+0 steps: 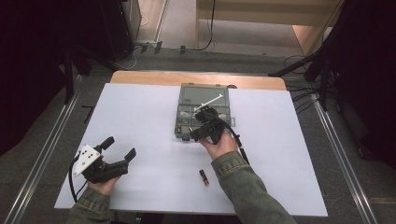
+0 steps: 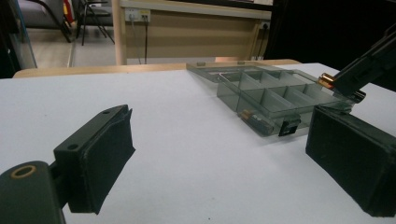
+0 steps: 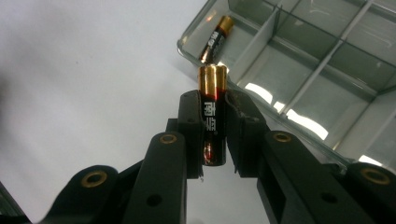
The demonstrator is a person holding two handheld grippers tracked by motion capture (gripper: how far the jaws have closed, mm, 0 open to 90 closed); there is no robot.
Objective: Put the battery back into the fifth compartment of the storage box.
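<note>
- The compartment box (image 1: 204, 112) sits on the tabletop (image 1: 140, 121) at 12 o'clock from centre.
- One battery (image 3: 215, 38) lies in its near-left compartment.
- A loose battery (image 1: 204, 177) lies at 6 o'clock from the box.
- The left tongs (image 1: 119, 148) rest at 8 o'clock.

We see a black-and-gold battery (image 3: 214, 119) pinched upright over the grey divided box (image 1: 187, 95); a second (image 3: 215, 38) lies in its corner compartment, a third (image 1: 204, 177) on the table.
</note>
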